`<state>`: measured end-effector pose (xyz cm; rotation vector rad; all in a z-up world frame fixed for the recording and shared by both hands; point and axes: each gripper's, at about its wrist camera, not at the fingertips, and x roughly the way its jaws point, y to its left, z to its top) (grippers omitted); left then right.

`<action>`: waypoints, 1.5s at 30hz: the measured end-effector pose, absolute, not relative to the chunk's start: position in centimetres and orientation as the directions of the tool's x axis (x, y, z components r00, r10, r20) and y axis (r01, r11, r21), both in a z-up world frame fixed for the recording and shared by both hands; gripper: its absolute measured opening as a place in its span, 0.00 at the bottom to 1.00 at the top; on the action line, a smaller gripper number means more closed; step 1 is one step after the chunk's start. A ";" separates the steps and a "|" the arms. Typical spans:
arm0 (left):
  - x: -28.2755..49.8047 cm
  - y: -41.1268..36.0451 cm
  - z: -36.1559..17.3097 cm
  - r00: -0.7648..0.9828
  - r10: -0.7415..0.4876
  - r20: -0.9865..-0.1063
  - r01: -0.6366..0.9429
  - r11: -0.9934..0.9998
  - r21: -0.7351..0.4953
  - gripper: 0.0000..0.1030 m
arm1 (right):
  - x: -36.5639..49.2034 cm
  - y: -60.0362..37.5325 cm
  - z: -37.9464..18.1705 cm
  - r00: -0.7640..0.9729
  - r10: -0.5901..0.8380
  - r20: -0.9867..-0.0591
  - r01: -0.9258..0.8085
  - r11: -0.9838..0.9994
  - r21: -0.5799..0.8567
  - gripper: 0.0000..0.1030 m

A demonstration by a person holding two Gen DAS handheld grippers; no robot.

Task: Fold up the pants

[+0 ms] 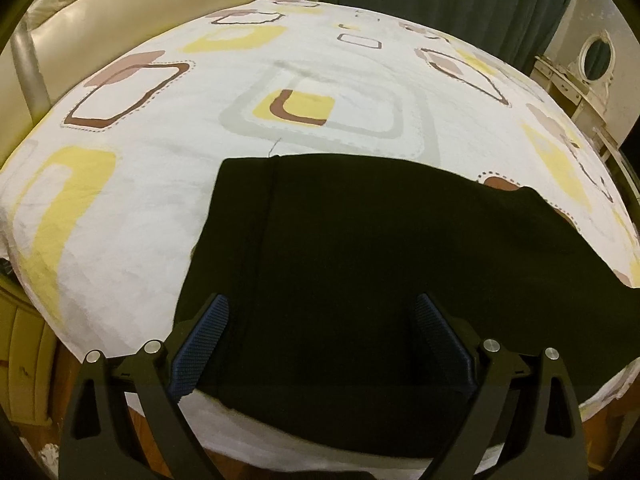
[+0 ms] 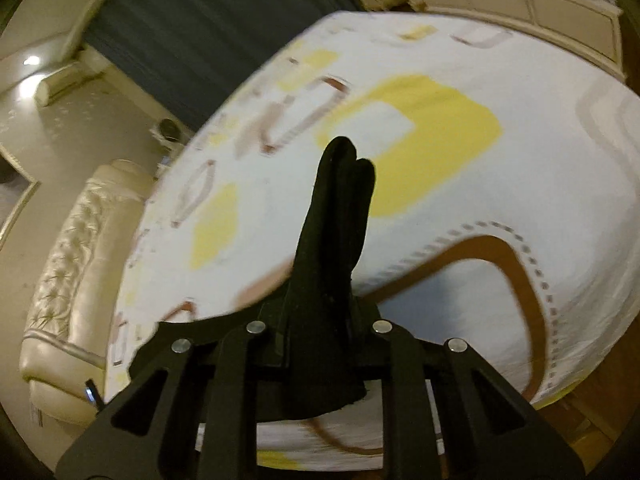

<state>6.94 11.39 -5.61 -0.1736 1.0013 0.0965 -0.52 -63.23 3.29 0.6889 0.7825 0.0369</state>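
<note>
Black pants (image 1: 360, 260) lie flat on a bed with a white sheet (image 1: 140, 208) patterned in yellow and brown. In the left wrist view my left gripper (image 1: 322, 308) hovers over the near end of the pants, its blue pads (image 1: 202, 344) spread wide with only cloth below them. In the right wrist view my right gripper (image 2: 326, 288) is shut on a bunched fold of the black pants (image 2: 340, 216), which sticks up past the fingers above the sheet (image 2: 480, 208). The fingertips themselves are hidden by the cloth.
A cream padded headboard (image 1: 100, 20) and dark curtain (image 1: 440, 0) stand beyond the bed. A white dresser with an oval mirror (image 1: 596, 56) stands at the right. In the right wrist view a cream sofa (image 2: 72, 280) sits at the left, white cabinets (image 2: 520, 0) behind.
</note>
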 end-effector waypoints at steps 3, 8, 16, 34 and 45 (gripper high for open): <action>5.9 11.0 -4.6 0.551 0.003 -0.835 -0.143 0.986 -0.091 0.91 | 0.2 -59.4 6.1 0.738 0.296 -0.606 0.158 0.798 0.582 0.17; 4.3 10.1 -3.3 0.570 -0.005 -0.822 -0.105 0.991 -0.079 0.91 | 1.1 -52.3 8.9 0.746 0.358 -0.562 0.052 0.810 0.585 0.17; 3.5 8.9 -2.4 0.599 -0.042 -0.800 -0.064 0.993 -0.100 0.91 | 3.2 -40.4 7.9 0.686 0.401 -0.607 -0.053 0.860 0.508 0.17; 3.3 7.0 -2.2 0.624 -0.046 -0.780 -0.005 0.998 -0.063 0.91 | 6.0 -24.9 -2.8 0.523 0.307 -0.795 -0.079 0.946 0.313 0.17; 3.4 6.7 -2.4 0.623 -0.049 -0.781 -0.005 0.998 -0.067 0.91 | 6.1 -22.5 -5.6 0.485 0.289 -0.825 -0.080 0.954 0.288 0.18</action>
